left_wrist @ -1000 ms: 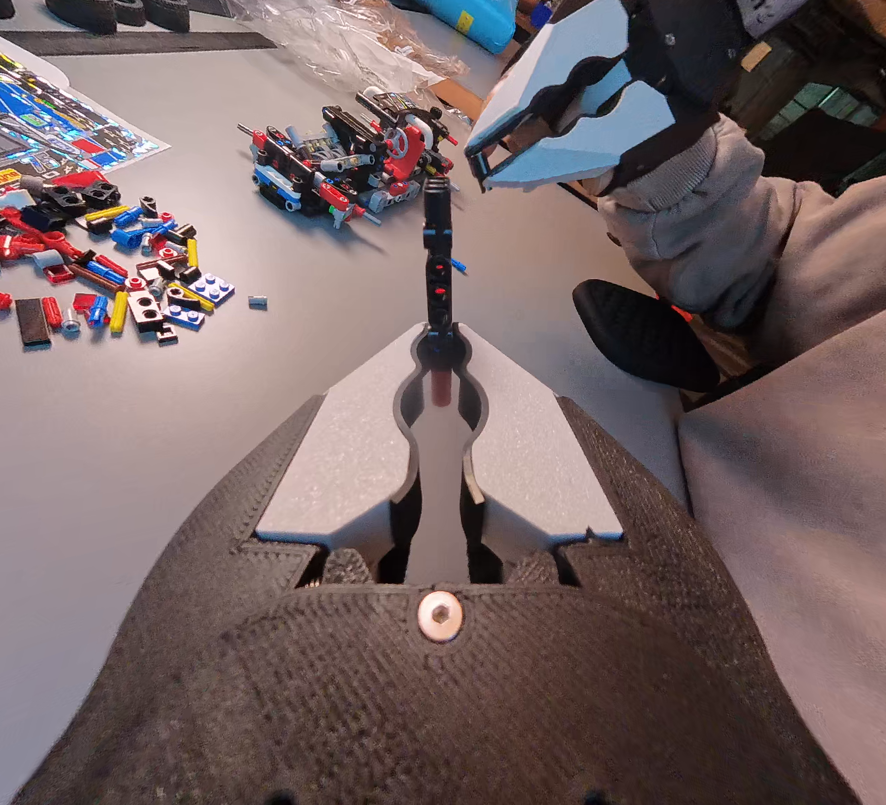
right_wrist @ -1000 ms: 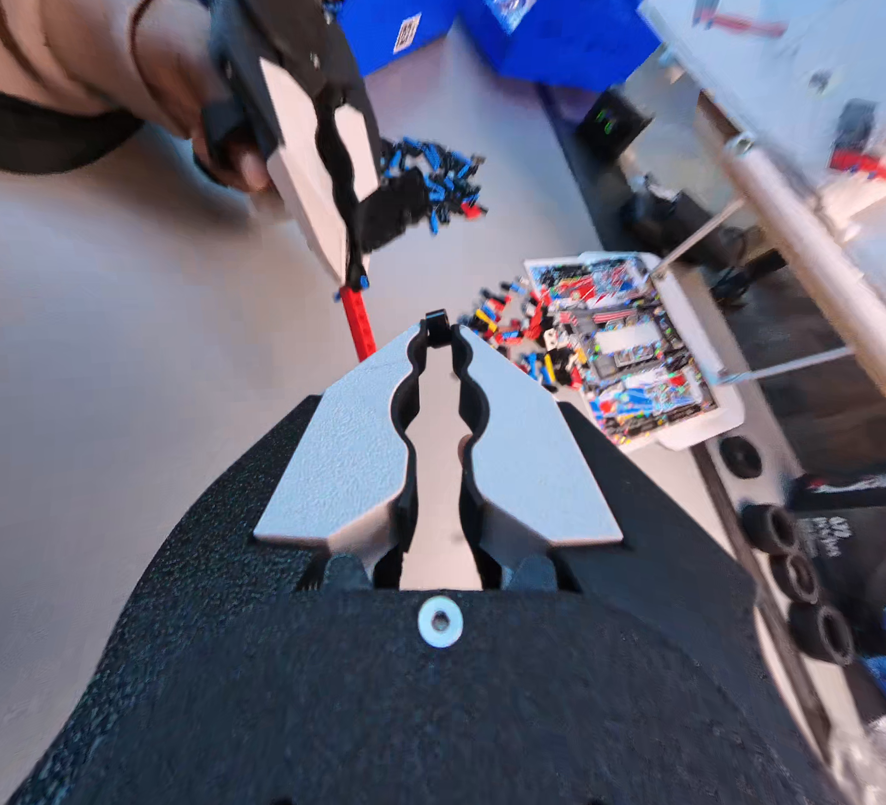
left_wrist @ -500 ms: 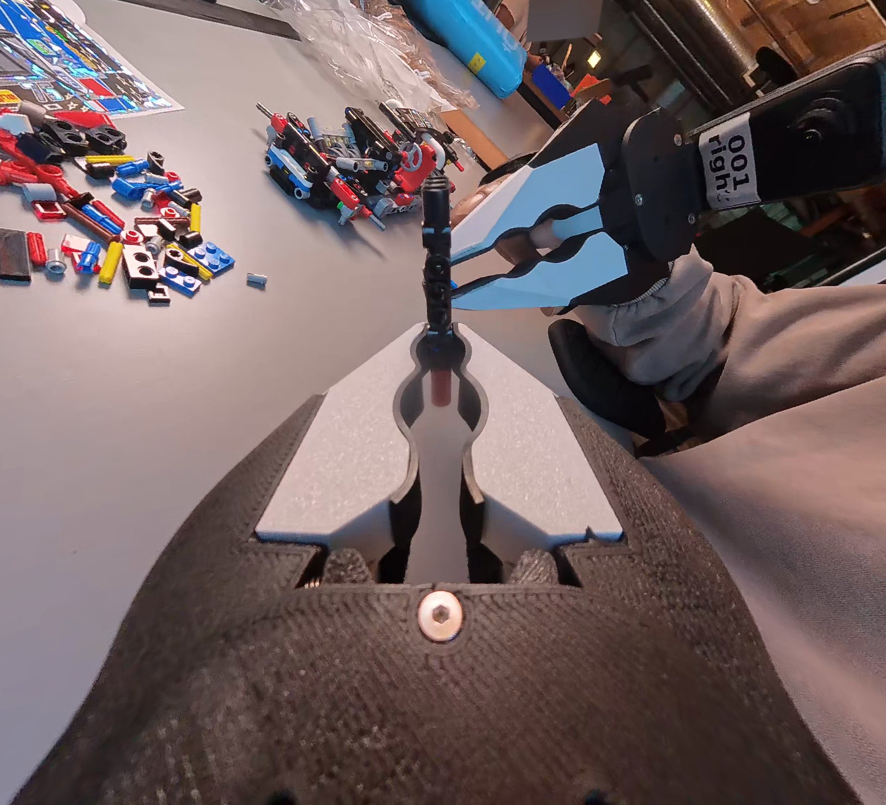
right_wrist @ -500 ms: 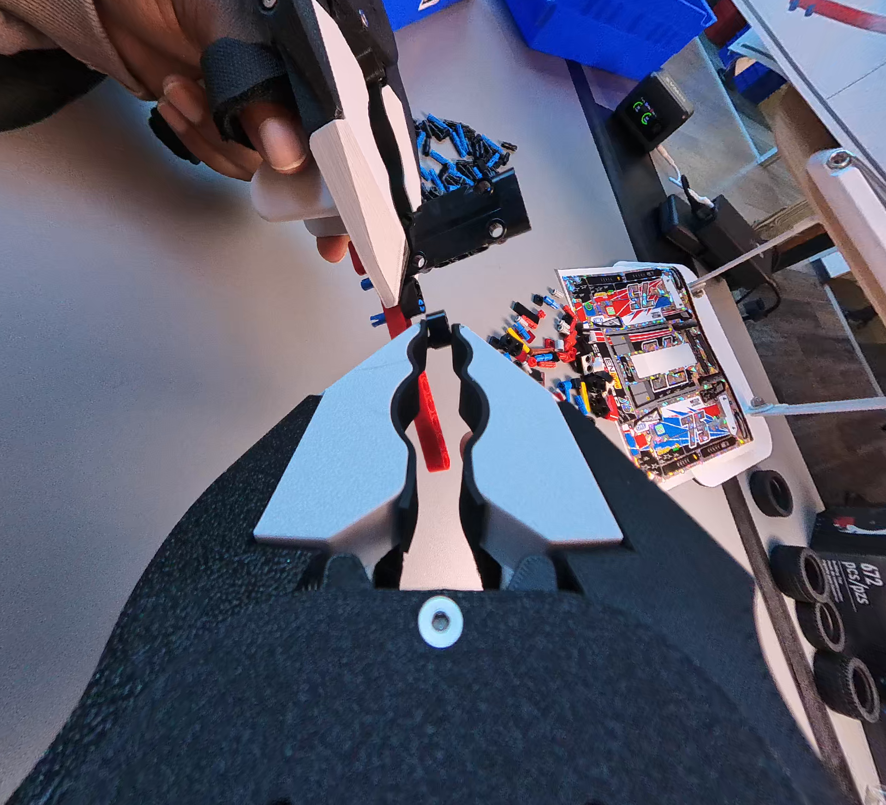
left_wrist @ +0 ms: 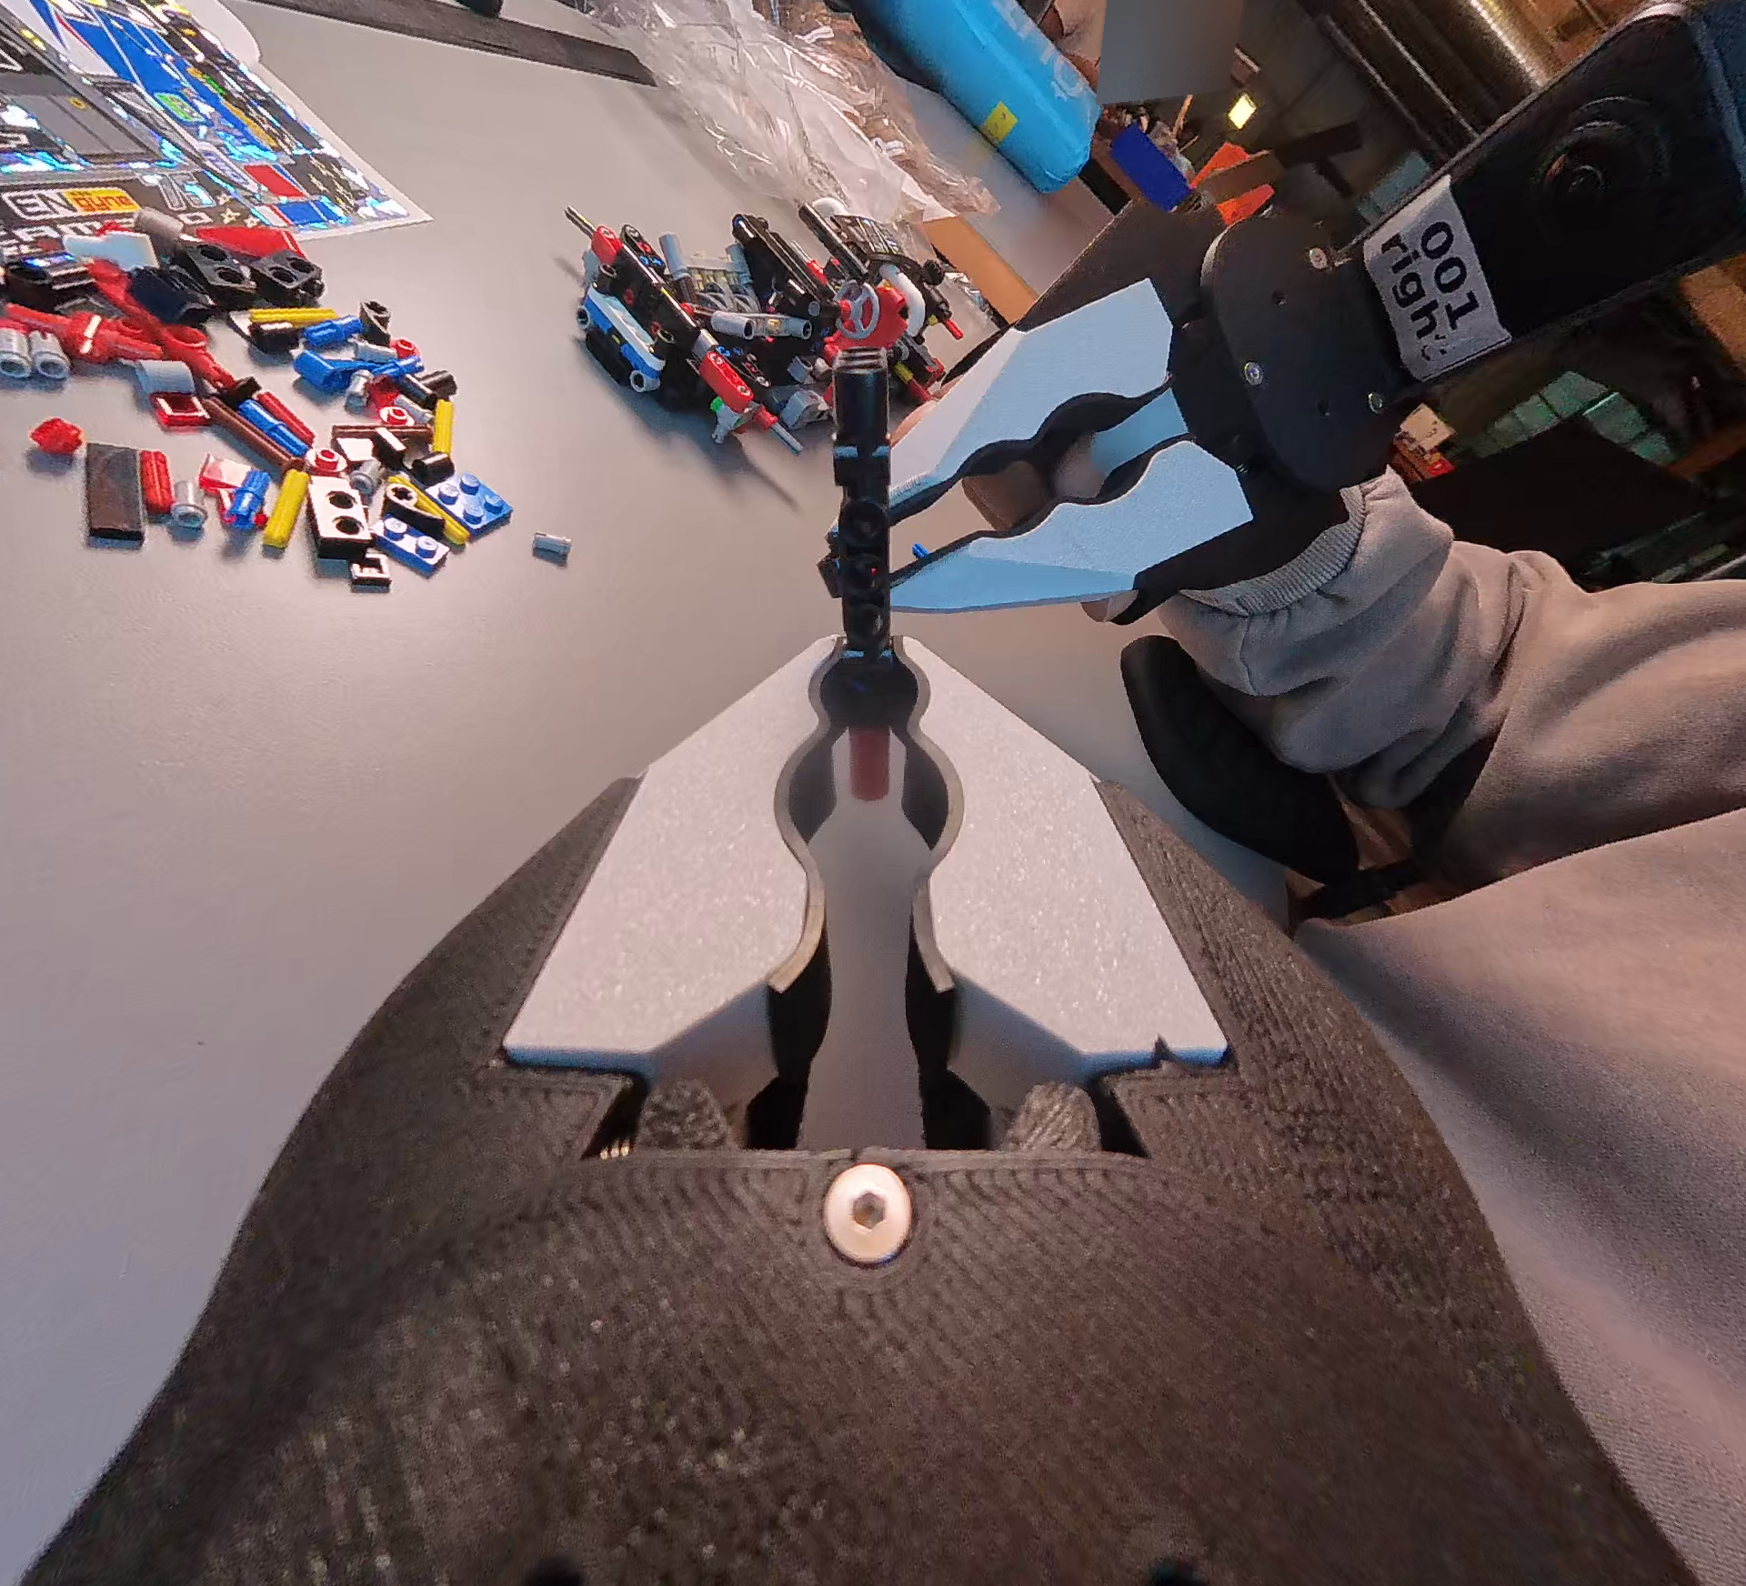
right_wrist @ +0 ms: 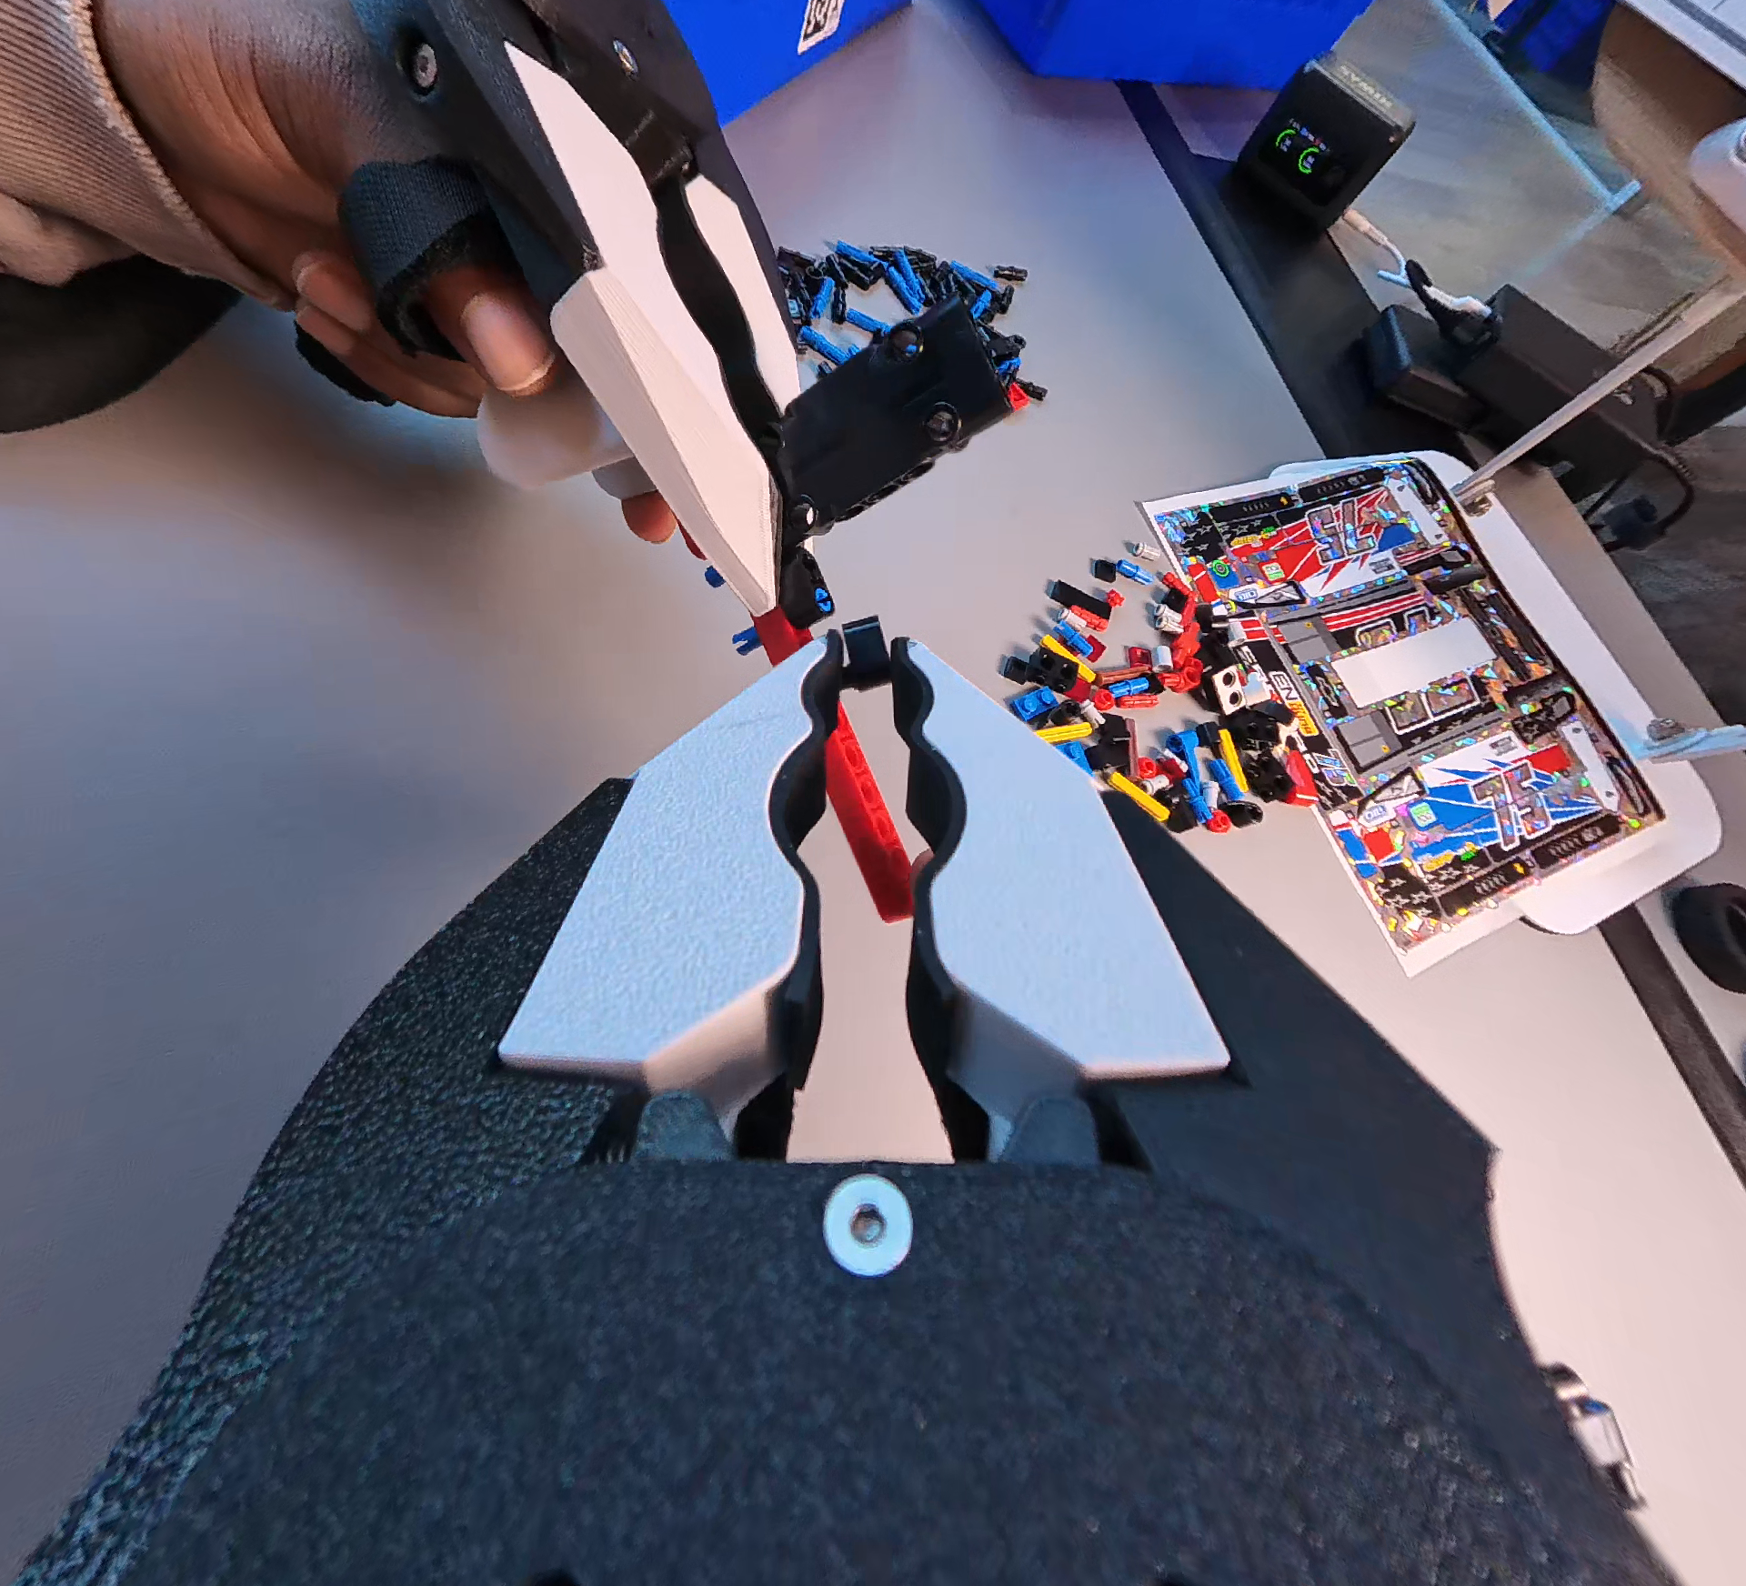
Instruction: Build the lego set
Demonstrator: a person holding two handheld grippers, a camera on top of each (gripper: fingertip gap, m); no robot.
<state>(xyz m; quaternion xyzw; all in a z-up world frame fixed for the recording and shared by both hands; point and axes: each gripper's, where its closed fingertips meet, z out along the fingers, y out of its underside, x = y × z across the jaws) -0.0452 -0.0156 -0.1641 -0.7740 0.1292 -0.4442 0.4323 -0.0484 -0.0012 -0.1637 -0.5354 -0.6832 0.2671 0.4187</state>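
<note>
The left gripper [left_wrist: 864,652] is clamped on a black and red lego subassembly [left_wrist: 862,520] held upright above the grey table [left_wrist: 283,738]. The right gripper [right_wrist: 862,652] pinches a small black piece [right_wrist: 864,651] at its tips, touching the subassembly's side. The partly built car [left_wrist: 756,331] and loose bricks [left_wrist: 283,426] lie well apart beyond.

Black-and-red lego sub-assembly [left_wrist: 864,501] held upright above the table, small black pin [right_wrist: 864,651] beside it.

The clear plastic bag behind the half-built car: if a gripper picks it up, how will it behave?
The clear plastic bag lies crumpled and looks empty, so it is probably very light and floppy. Its glossy film may slip between smooth fingers. Being limp, it would likely sag and drag rather than lift as one shape.
</note>
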